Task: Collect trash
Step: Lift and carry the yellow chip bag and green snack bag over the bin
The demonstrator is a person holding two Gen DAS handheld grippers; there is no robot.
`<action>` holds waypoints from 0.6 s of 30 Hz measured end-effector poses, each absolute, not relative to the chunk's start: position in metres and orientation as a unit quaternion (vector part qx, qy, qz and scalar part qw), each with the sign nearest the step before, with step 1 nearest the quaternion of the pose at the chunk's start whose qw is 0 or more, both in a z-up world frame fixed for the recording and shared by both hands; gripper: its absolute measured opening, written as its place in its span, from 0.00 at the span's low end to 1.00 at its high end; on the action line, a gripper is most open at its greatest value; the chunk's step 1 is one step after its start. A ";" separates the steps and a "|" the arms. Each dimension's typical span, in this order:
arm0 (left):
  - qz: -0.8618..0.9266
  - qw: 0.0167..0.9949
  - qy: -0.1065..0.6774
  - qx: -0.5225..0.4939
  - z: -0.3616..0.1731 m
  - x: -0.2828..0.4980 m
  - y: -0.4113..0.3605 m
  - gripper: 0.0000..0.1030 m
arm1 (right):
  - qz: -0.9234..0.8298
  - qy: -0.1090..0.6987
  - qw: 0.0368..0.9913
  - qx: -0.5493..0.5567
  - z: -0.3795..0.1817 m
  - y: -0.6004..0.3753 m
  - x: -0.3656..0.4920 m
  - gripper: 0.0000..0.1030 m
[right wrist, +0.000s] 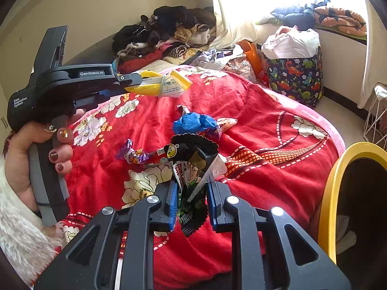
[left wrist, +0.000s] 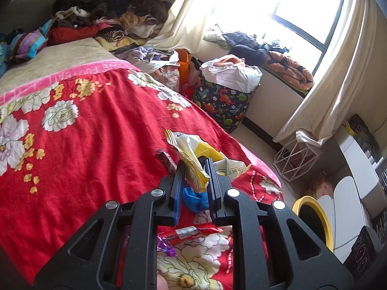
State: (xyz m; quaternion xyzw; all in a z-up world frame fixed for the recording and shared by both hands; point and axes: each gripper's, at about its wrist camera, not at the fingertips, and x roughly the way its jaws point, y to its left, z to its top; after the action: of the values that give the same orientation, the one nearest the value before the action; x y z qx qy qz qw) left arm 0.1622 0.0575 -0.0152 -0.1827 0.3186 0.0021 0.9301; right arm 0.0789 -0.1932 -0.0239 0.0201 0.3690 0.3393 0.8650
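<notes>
My left gripper (left wrist: 194, 169) is shut on a yellow-and-white snack bag (left wrist: 191, 154), held above the red flowered bedspread (left wrist: 96, 133). In the right wrist view the same left gripper (right wrist: 139, 81) shows at upper left in a person's hand, with the yellow-and-white bag (right wrist: 159, 85) sticking out of it. My right gripper (right wrist: 192, 186) is shut on a black cartoon-printed wrapper (right wrist: 193, 159), lifted off the bed. On the bedspread lie a crumpled blue piece (right wrist: 193, 123), a purple wrapper (right wrist: 133, 154) and a small brown wrapper (left wrist: 167, 160).
A yellow-rimmed bin (right wrist: 333, 193) stands beside the bed at the right, also seen as the yellow bin (left wrist: 312, 207). Beyond the bed are a dinosaur-print hamper (left wrist: 222, 101), a white wire basket (left wrist: 297, 159) and a pile of clothes (left wrist: 108, 7).
</notes>
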 end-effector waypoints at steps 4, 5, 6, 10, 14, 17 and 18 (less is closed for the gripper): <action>-0.007 0.932 0.317 -0.175 -0.013 0.161 0.048 0.12 | 0.335 0.367 0.867 0.027 -0.022 -0.200 0.078 0.19; -0.009 0.933 0.317 -0.173 -0.013 0.161 0.046 0.12 | 0.333 0.366 0.869 0.029 -0.021 -0.202 0.078 0.19; -0.011 0.933 0.317 -0.172 -0.012 0.161 0.044 0.12 | 0.331 0.365 0.870 0.030 -0.020 -0.203 0.077 0.19; -0.019 0.934 0.316 -0.167 -0.010 0.159 0.036 0.11 | 0.326 0.360 0.873 0.036 -0.016 -0.210 0.078 0.19; -0.026 0.935 0.314 -0.162 -0.008 0.159 0.031 0.11 | 0.318 0.355 0.878 0.044 -0.013 -0.219 0.077 0.19; -0.031 0.936 0.313 -0.160 -0.006 0.159 0.027 0.11 | 0.312 0.353 0.881 0.049 -0.011 -0.225 0.077 0.19; -0.033 0.936 0.313 -0.158 -0.006 0.160 0.025 0.12 | 0.310 0.353 0.881 0.051 -0.010 -0.226 0.077 0.19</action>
State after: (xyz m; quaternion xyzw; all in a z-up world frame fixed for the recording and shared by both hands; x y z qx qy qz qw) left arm 0.1595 0.0251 -0.0061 -0.1579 0.3134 -0.0329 0.9358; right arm 0.0773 -0.2263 -0.0101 0.0506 0.3525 0.3103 0.8814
